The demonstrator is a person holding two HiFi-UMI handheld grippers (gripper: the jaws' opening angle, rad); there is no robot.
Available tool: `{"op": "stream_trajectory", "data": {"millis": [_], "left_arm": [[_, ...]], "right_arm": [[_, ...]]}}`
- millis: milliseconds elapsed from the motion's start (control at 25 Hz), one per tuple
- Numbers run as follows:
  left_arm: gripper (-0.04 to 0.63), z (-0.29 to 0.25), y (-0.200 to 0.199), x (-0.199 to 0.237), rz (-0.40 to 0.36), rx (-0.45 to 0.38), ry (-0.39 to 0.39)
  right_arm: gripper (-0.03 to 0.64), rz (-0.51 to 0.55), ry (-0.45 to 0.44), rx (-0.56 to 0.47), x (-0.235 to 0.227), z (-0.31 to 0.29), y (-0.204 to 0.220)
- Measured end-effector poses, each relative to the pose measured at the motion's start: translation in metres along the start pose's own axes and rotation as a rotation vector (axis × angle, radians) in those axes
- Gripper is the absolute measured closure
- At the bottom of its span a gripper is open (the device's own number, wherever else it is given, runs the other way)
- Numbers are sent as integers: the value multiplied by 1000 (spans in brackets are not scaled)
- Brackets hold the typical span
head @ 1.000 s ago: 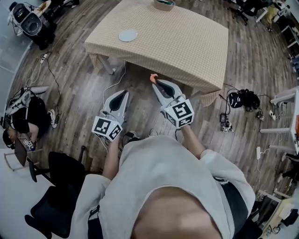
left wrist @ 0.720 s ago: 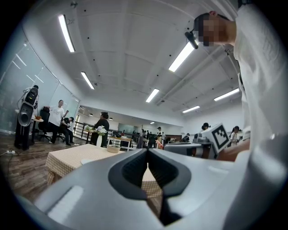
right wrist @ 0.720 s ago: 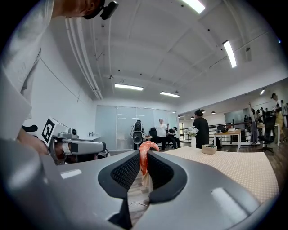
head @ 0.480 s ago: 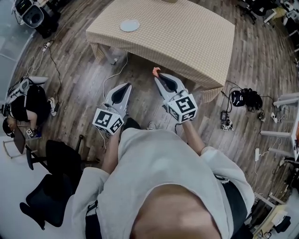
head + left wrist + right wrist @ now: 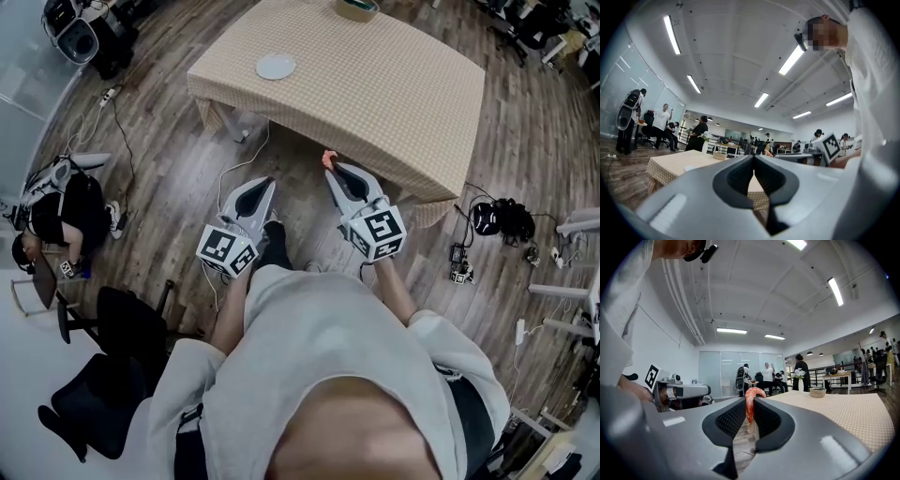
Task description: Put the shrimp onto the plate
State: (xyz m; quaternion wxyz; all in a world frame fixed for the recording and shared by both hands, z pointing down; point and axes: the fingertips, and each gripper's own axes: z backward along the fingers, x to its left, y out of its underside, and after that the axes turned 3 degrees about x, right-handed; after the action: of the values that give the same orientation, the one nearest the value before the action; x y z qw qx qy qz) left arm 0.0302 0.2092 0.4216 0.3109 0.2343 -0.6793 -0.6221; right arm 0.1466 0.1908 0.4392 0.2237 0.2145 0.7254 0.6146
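Both my grippers have edged forward since a second ago, and the near edge of the checked-cloth table (image 5: 375, 84) now sits just past their tips. My left gripper (image 5: 265, 184) has its jaws pressed together on nothing. My right gripper (image 5: 339, 174), beside it, pinches the shrimp (image 5: 329, 159). The white plate (image 5: 276, 66) lies on the table's far left part, well apart from both. The orange-pink shrimp stands upright between my right pads, short of the table, over the wooden floor (image 5: 178, 169).
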Motion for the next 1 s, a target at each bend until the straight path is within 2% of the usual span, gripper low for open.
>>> {"op": "stream_trajectory", "data": {"millis": [560, 1000], "left_arm": [[586, -45, 16, 72, 45, -11, -5], [586, -111, 2, 191, 70, -1, 32]], "right_arm": [[566, 16, 9, 43, -34, -69, 9], [566, 3, 35, 91, -73, -188, -1]]}}
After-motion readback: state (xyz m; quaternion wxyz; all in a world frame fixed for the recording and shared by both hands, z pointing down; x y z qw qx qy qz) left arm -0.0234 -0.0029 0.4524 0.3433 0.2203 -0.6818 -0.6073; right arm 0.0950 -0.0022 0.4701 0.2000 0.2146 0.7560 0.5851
